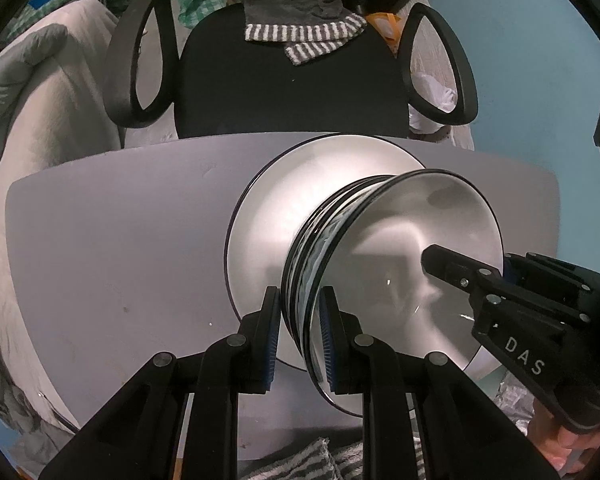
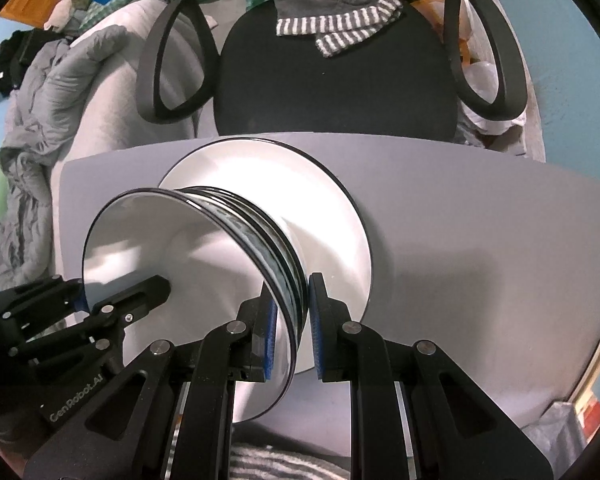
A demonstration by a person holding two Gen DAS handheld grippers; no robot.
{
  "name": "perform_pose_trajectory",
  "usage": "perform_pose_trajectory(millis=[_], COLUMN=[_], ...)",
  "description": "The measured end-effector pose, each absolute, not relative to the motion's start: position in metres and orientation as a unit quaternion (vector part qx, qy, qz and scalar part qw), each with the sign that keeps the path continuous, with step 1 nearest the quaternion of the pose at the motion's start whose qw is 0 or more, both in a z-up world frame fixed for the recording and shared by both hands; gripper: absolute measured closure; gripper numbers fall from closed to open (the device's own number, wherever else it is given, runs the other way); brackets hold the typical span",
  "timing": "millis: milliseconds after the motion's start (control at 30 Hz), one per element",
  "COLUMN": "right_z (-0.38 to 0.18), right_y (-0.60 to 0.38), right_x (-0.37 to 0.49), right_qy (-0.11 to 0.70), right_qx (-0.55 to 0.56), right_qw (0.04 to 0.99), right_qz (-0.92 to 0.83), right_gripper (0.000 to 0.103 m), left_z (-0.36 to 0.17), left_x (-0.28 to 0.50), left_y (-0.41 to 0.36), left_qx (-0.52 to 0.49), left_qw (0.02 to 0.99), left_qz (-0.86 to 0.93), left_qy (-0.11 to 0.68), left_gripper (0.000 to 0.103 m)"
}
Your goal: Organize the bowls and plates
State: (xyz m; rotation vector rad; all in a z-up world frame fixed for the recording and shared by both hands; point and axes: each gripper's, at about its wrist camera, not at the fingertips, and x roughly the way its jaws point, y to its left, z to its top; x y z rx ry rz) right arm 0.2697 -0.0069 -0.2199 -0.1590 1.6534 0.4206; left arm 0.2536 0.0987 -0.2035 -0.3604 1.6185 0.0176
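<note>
- On the grey table (image 1: 120, 240), near its far edge, sits a large white plate (image 1: 284, 196) with a thin dark rim; this plate is the landmark.
- Above the plate: a stack of white bowls (image 1: 400, 240) with dark rims and dark swirl pattern outside, tipped on edge, mouth of the outer bowl facing sideways, bare inside. Bowl count unclear.
- Left of the bowl stack, left gripper (image 1: 299, 328) comes from the near side, blue pads on either side of the stacked rims, clamped or nearly so; contact looks tight.
- Right of the stack, right gripper (image 2: 292, 328) straddles the opposite rim, one finger inside the outer bowl, one outside; gripping it.
- Beyond the plate, past the table edge: black office chair (image 1: 292, 88) with a striped grey towel (image 1: 300, 36) draped over it.
</note>
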Motion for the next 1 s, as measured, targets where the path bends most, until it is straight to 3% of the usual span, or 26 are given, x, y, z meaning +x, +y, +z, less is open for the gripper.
perform_pose_trajectory(millis=[300, 533, 567, 633, 700, 1000], right_z=[-0.221, -0.218, -0.217, -0.214, -0.209, -0.172], right_y=[-0.004, 0.001, 0.001, 0.001, -0.001, -0.016], right_x=[0.268, 0.263, 0.262, 0.260, 0.259, 0.256], right_qy=[0.730, 0.719, 0.715, 0.703, 0.692, 0.628], right_qx=[-0.072, -0.087, -0.091, -0.100, -0.104, -0.112], right_qw=[0.656, 0.664, 0.668, 0.681, 0.693, 0.755], right_qz=[0.177, 0.186, 0.185, 0.179, 0.175, 0.152], right_gripper=[0.086, 0.073, 0.070, 0.052, 0.051, 0.051], left_z=[-0.206, -0.204, -0.204, -0.198, -0.193, -0.148], left_x=[0.251, 0.248, 0.248, 0.246, 0.245, 0.235], left_y=[0.099, 0.097, 0.098, 0.100, 0.100, 0.104], left_qx=[-0.161, -0.149, -0.153, -0.155, -0.153, -0.145], left_qw=[0.682, 0.689, 0.690, 0.700, 0.711, 0.771], left_qz=[0.006, 0.001, 0.003, 0.008, 0.012, 0.030], left_qy=[0.714, 0.709, 0.707, 0.697, 0.686, 0.619], left_gripper=[0.085, 0.084, 0.082, 0.077, 0.068, 0.058])
